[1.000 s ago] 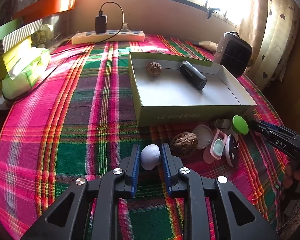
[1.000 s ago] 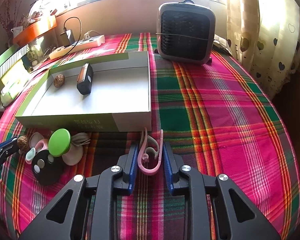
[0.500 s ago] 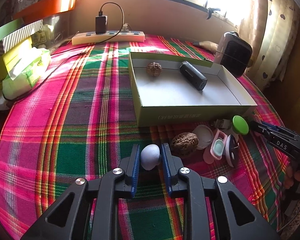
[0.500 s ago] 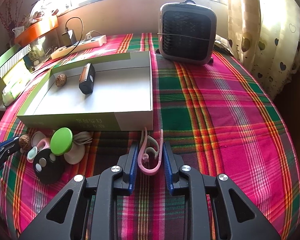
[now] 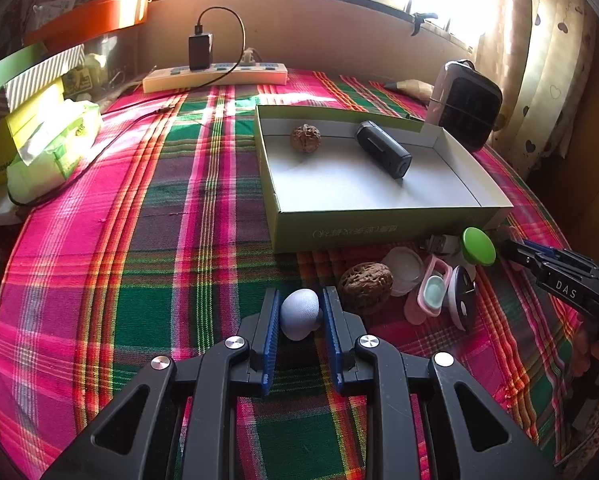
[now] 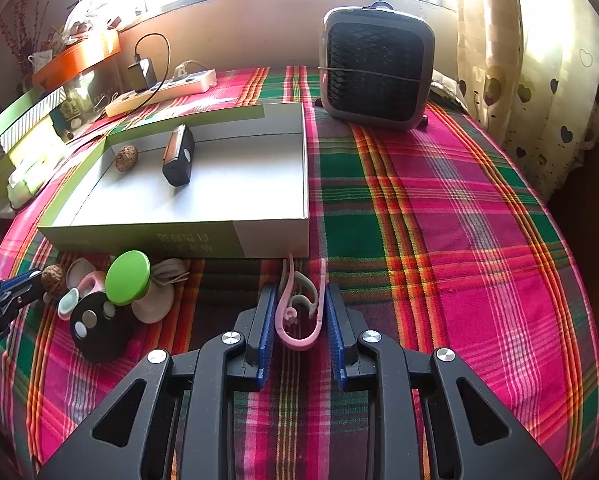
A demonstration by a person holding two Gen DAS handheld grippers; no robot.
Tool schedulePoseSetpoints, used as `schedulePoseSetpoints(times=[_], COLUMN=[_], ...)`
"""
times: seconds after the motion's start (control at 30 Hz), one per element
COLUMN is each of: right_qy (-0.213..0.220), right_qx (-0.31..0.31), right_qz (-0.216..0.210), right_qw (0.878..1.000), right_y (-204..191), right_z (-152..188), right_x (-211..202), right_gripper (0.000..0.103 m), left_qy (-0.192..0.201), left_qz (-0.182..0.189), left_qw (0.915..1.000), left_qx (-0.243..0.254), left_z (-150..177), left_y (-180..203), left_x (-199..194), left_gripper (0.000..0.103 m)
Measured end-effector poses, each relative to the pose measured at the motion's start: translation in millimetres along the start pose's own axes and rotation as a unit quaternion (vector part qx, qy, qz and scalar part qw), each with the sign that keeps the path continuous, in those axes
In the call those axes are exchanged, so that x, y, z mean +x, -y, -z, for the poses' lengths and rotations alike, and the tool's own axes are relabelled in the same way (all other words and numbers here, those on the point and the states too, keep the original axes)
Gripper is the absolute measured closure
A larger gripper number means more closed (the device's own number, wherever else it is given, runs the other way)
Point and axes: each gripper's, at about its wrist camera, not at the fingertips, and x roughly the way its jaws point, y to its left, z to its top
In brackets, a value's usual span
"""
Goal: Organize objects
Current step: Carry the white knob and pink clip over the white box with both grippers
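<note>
Pale blue egg-shaped object sits clamped between the blue pads of the left gripper, low over the plaid tablecloth. Right gripper is closed on a pink U-shaped plastic clip, just before the shallow green-and-white cardboard box.

A woven plaid tablecloth with a matt, slightly coarse weave covers the table. On it sits a shallow cardboard box, matt green outside and smooth pale grey inside, holding a rough, wrinkled walnut at its 11 o'clock and a smooth black plastic device. The left gripper is matt black plastic with ribbed blue pads and shiny metal screws, and pinches a pale, finely textured egg-shaped object.
</note>
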Motion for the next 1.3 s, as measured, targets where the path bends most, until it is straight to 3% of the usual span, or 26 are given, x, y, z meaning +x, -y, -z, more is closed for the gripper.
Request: schedulePoseSetpoints(times=[0.67, 1.3], right_qy=[0.017, 0.037], right_qx=[-0.006, -0.017], right_qz=[-0.013, -0.028], right_qw=[1.0, 0.999], right_y=[-2, -4], right_z=[-6, -28], right_x=[-13, -24], right_gripper=[0.078, 0.078], left_qy=[0.02, 0.037], left_qz=[0.0, 0.018], left_qw=[0.9998, 0.9988], left_qx=[0.008, 0.028], left_z=[-9, -39], left_y=[6, 25], left_x=[-21, -23], left_gripper=[0.084, 0.084])
